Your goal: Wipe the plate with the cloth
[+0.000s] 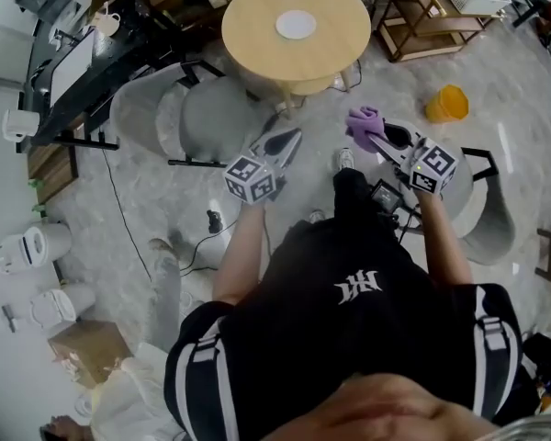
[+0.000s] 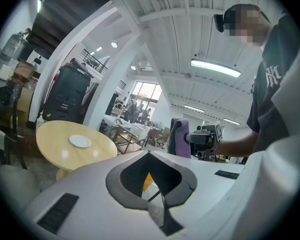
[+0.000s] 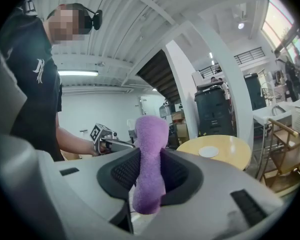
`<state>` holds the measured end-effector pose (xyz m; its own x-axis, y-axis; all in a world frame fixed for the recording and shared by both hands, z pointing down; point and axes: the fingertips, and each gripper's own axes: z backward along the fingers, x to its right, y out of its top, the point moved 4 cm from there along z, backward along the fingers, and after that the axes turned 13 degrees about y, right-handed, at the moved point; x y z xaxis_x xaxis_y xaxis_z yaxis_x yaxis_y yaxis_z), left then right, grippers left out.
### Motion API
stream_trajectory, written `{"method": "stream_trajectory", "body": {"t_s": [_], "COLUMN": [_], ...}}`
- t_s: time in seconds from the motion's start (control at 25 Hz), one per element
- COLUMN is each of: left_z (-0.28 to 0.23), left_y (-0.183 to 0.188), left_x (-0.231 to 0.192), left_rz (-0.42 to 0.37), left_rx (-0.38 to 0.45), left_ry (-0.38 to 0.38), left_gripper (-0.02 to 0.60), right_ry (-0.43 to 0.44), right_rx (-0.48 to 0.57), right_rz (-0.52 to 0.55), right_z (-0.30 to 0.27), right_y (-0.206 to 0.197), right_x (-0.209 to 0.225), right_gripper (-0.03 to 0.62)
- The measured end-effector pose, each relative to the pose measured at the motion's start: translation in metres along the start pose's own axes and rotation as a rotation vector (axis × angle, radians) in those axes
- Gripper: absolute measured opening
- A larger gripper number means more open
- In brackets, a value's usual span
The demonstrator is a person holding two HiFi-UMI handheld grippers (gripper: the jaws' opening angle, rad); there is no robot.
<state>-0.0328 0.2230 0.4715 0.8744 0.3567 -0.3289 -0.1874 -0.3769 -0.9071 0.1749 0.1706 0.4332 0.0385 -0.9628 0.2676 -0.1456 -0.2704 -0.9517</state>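
Right tongs tight on purple cloth; white monogram on black shirt.

light: bright, ceiling strips | edges: fisheye-warped, dark vignette | blur: slight

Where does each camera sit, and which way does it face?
Head view: on the person's head, facing steeply down at table, plate and floor; shirt, left gripper and right gripper show.
Left gripper view: on that gripper, along shut jaws toward the table; shirt shows.
Right gripper view: along jaws shut on the cloth; shirt shows.
All share table and plate.
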Motion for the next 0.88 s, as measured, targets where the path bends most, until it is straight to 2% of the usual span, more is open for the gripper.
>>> {"method": "stream_trajectory", "body": {"t_s": [0.2, 0.48, 0.88], "left_z": [-0.05, -0.112, -0.167], "left_y": [0.017, 0.066, 0.107], "left_x": [-0.029, -0.068, -0.116], "left_rz": [0.006, 0.009, 0.025], "left_rx": [-0.027, -0.035, -0.027], "left_ry": [0.045, 0.121, 0.224], "left_gripper": [0.005, 0.005, 0.005], "right_ry": [0.05, 0.12, 0.218], "right_rx": [0.021, 0.051, 0.064], "right_rz": [-0.006, 0.016, 0.014], "right_z": [-0.016, -0.03, -0.058], "right_y": [0.014, 0.061, 0.087], "right_x": [0.071, 0.173, 0.263], "right_gripper": [0.106, 0.106, 0.106]}}
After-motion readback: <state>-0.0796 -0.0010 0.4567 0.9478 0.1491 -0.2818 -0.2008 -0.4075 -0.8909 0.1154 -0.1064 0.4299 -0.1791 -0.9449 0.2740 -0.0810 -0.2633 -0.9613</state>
